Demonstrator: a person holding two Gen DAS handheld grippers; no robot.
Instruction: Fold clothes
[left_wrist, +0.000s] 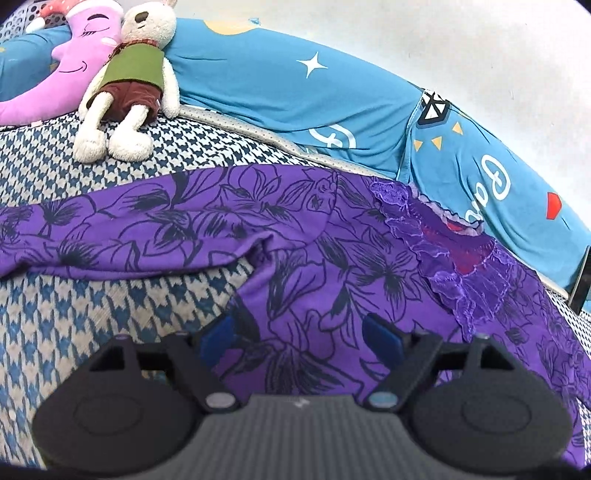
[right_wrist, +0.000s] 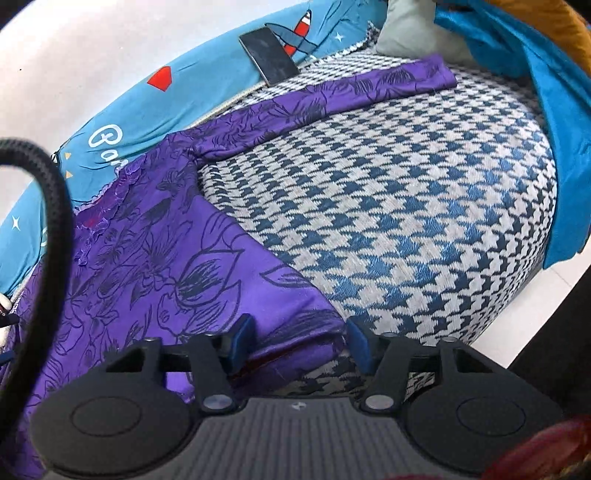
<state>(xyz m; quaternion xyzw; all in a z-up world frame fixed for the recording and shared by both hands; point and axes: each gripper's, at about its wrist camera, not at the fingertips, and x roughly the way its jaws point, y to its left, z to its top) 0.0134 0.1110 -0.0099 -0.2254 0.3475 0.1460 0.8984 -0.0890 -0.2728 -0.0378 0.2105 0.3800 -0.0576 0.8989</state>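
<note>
A smooth purple garment (left_wrist: 325, 258) printed with dark line-drawn flowers and trimmed with ruffled lace at its neckline (left_wrist: 454, 251) lies spread flat on a bed (right_wrist: 406, 206) covered in coarse blue-and-white houndstooth weave, beside a blue star-printed pillow (left_wrist: 295, 85) and two plush toys (left_wrist: 125, 81). The left tool (left_wrist: 299, 332) is spread wide, blue-padded fingers straddling the garment's body without gripping it. The right tool (right_wrist: 295, 339) is likewise released, its fingers set either side of the garment's lower corner.
</note>
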